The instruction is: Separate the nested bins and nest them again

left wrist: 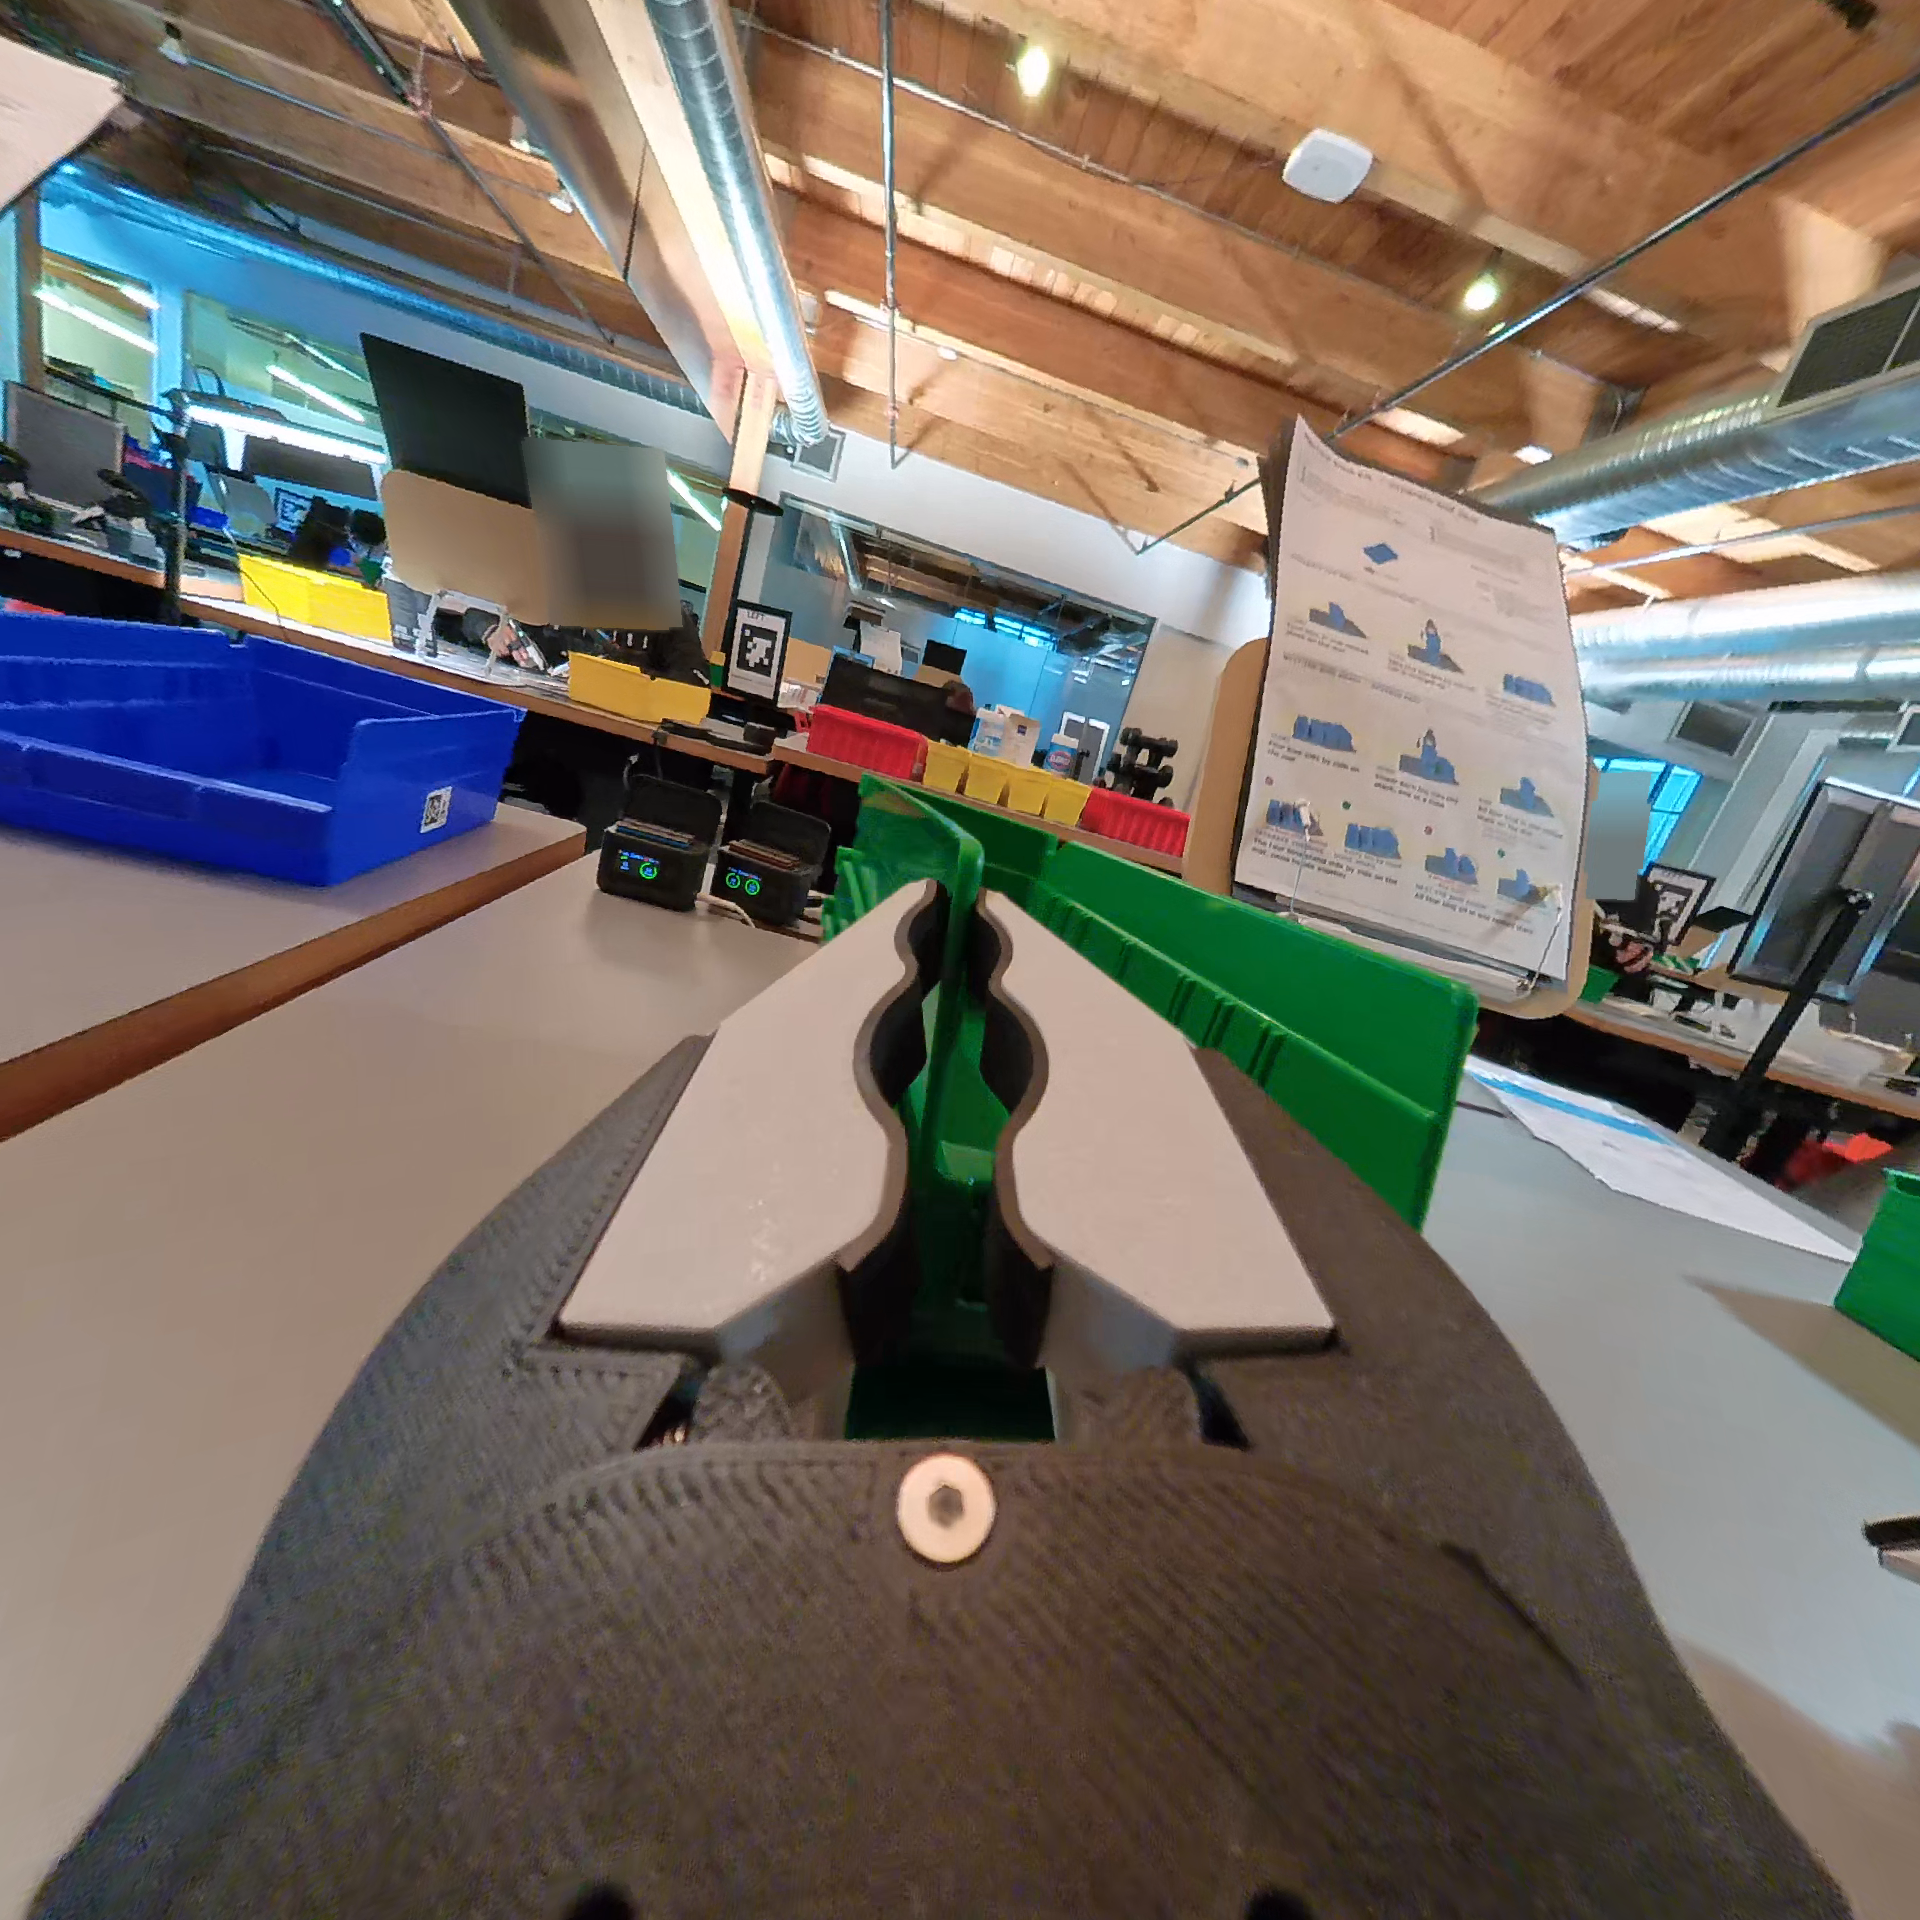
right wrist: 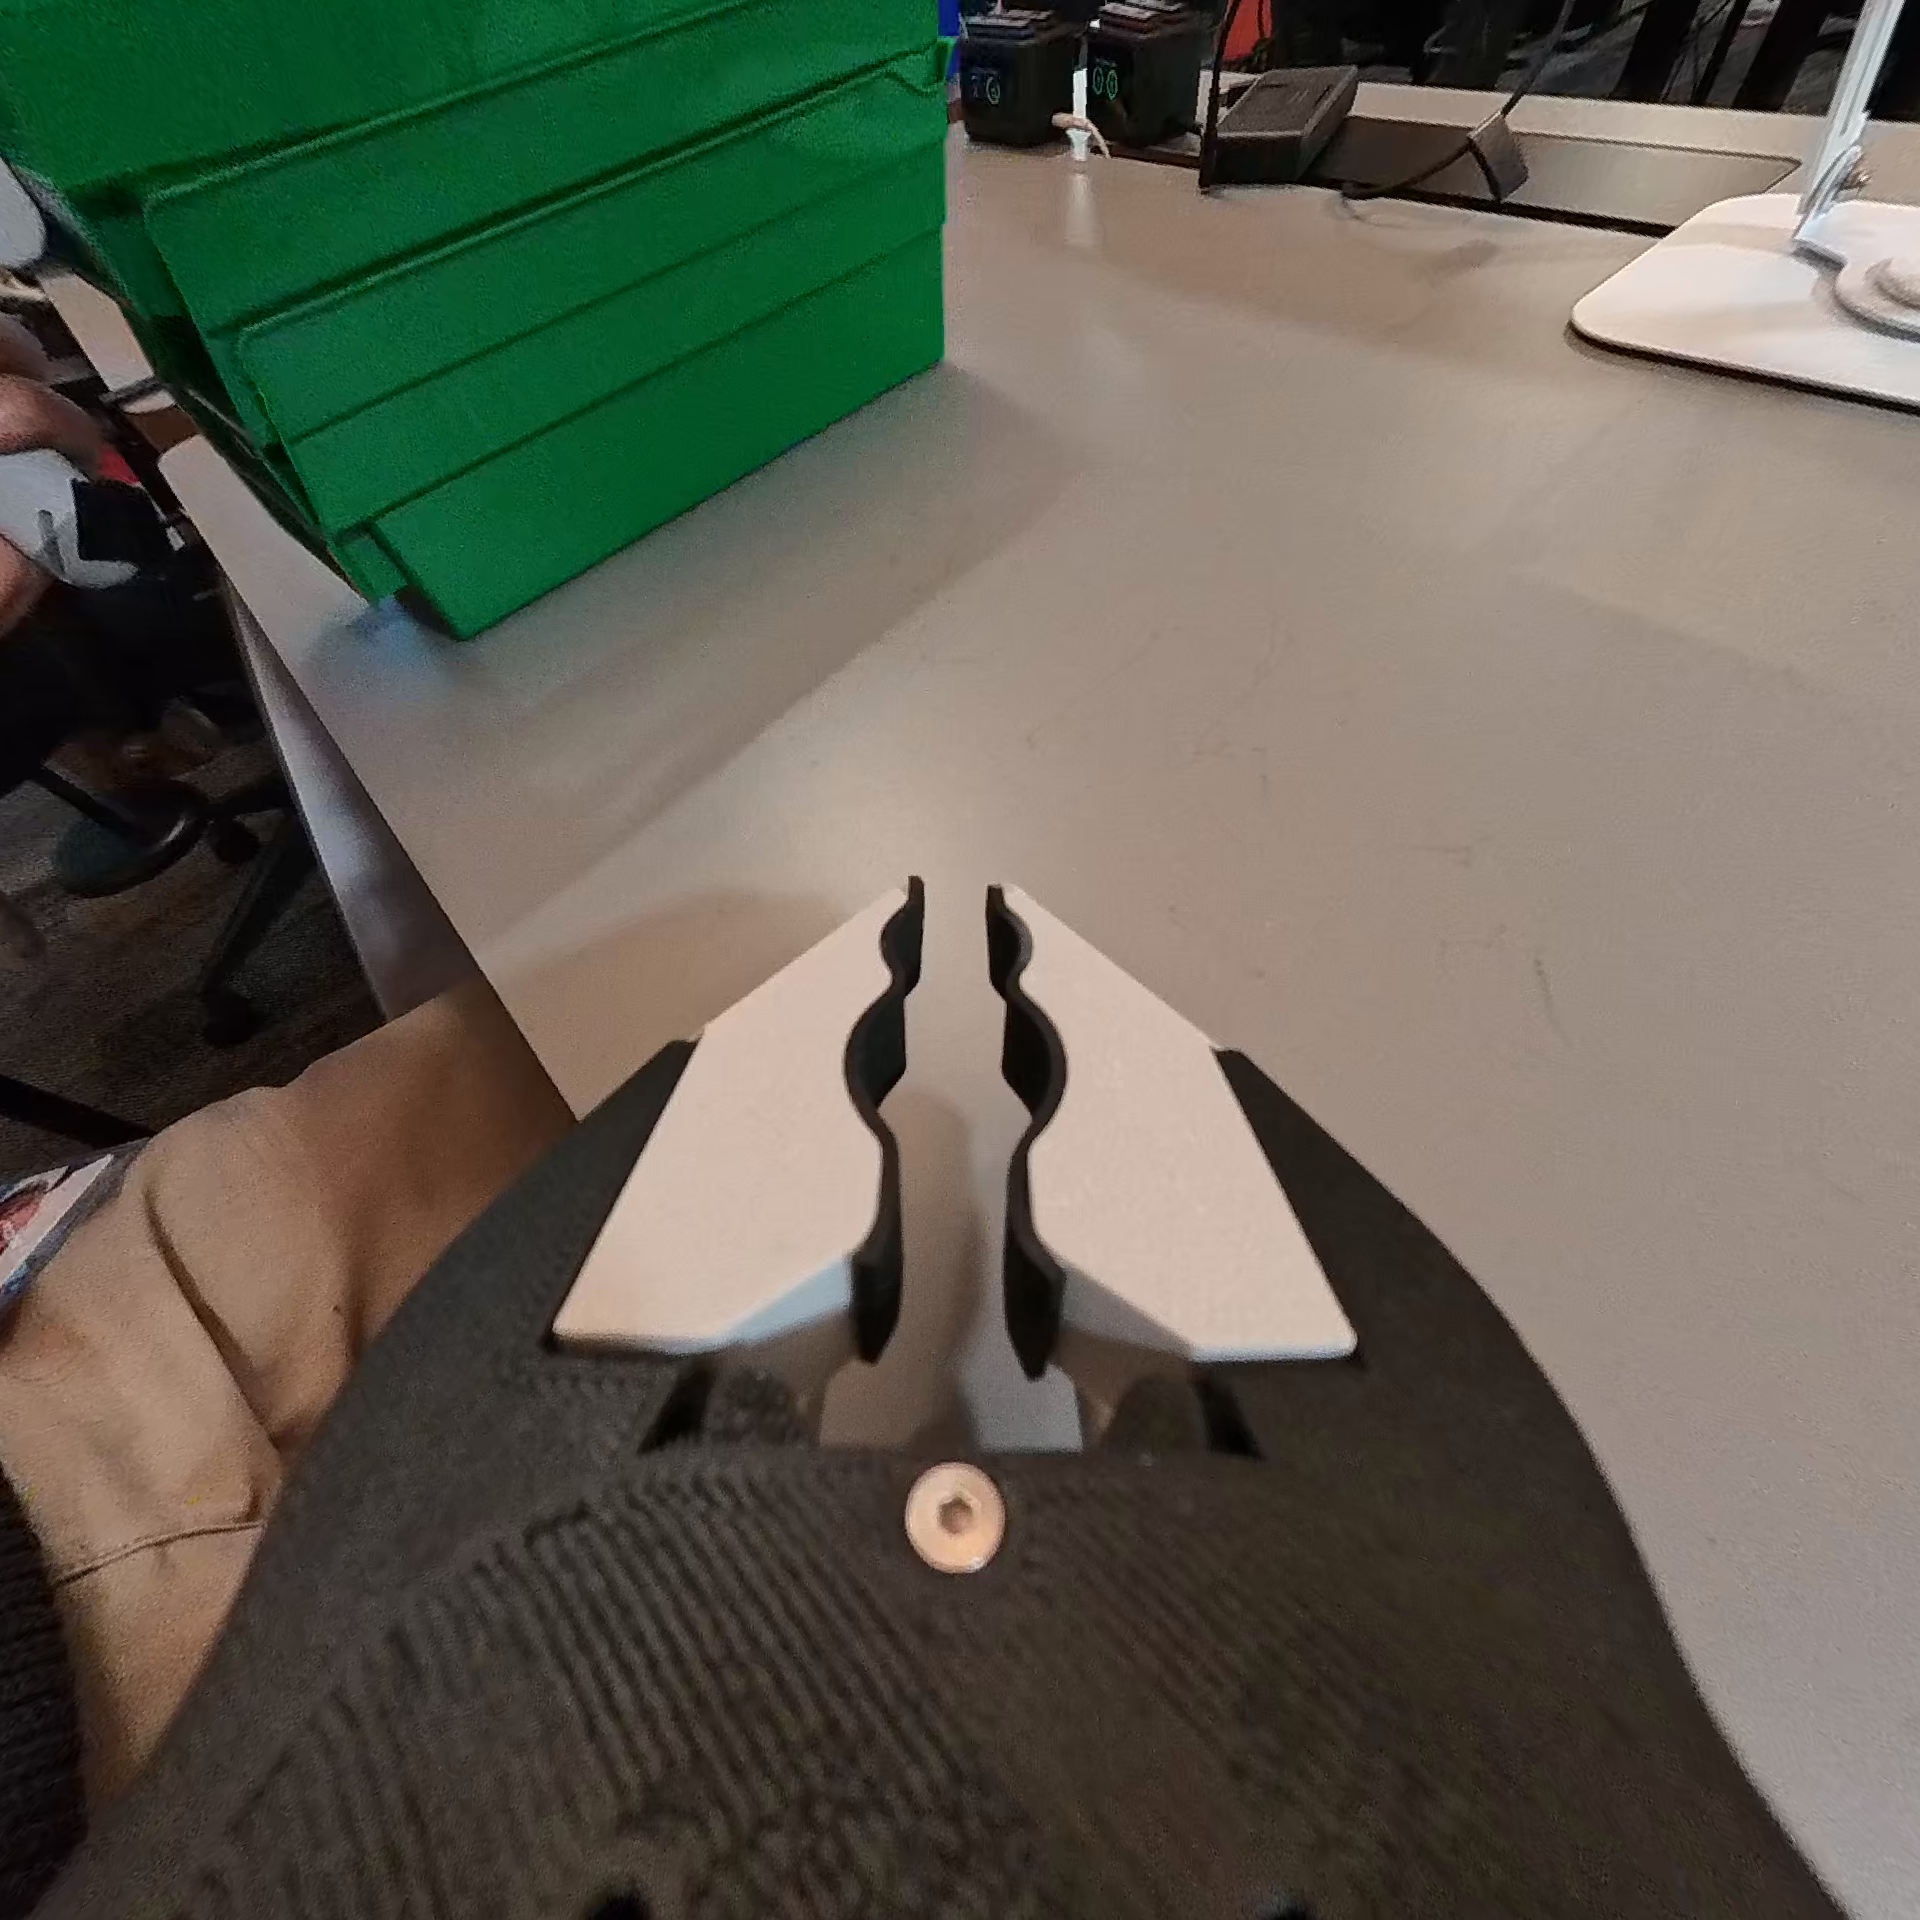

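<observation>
In the left wrist view my left gripper (left wrist: pixel 961 896) is shut on the thin wall of a green bin (left wrist: pixel 1278 997), which runs away from the fingers to the right above the grey table (left wrist: pixel 312 1195). A corner of another green bin (left wrist: pixel 1886 1273) shows at the right edge. In the right wrist view a stack of nested green bins (right wrist: pixel 582 301) stands at the table's left edge, far ahead and to the left. My right gripper (right wrist: pixel 954 894) hangs low over the bare table (right wrist: pixel 1351 779), slightly open and empty.
A blue bin (left wrist: pixel 249 748) sits on a neighbouring table at left. Two black chargers (left wrist: pixel 717 857) and an instruction sheet on a stand (left wrist: pixel 1413 707) stand at the back. A white monitor base (right wrist: pixel 1756 301) and cables are at right. A person's beige sleeve (right wrist: pixel 229 1299) is at lower left.
</observation>
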Tool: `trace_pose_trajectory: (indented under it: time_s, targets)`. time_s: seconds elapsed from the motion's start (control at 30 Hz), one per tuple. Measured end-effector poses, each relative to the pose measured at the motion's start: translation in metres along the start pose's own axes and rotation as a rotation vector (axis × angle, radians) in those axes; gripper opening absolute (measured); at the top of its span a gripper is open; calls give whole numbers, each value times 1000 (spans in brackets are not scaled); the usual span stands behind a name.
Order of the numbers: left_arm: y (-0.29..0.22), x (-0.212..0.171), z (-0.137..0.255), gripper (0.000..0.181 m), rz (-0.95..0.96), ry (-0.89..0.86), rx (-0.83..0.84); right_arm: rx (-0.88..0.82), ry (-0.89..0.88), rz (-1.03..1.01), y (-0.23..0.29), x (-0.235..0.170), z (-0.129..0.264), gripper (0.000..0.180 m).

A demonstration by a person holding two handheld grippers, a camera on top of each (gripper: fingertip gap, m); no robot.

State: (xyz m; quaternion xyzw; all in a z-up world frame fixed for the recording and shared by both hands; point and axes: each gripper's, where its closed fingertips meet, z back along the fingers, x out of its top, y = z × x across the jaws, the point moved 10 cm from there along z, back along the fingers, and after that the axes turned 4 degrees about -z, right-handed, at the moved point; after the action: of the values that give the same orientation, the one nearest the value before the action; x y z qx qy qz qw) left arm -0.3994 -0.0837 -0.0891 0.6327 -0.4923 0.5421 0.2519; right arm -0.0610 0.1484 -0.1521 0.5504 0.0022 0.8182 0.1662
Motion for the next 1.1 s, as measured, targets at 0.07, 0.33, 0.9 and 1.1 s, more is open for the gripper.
trace_pose_trajectory:
  time_s: [0.07,0.33,0.9,1.1]
  targets:
    - [2,1,0,0,8,-7,0,0,0,-2,0,0,0,11]
    - [-3,6,1,0,-38,-31,-45,-1,4,-1,0,0,0,10]
    - [-7,25,5,1,6,-103,-125,1,10,4,0,0,-1,10]
    - [12,37,1,4,270,-116,-125,3,15,7,0,-1,-1,10]
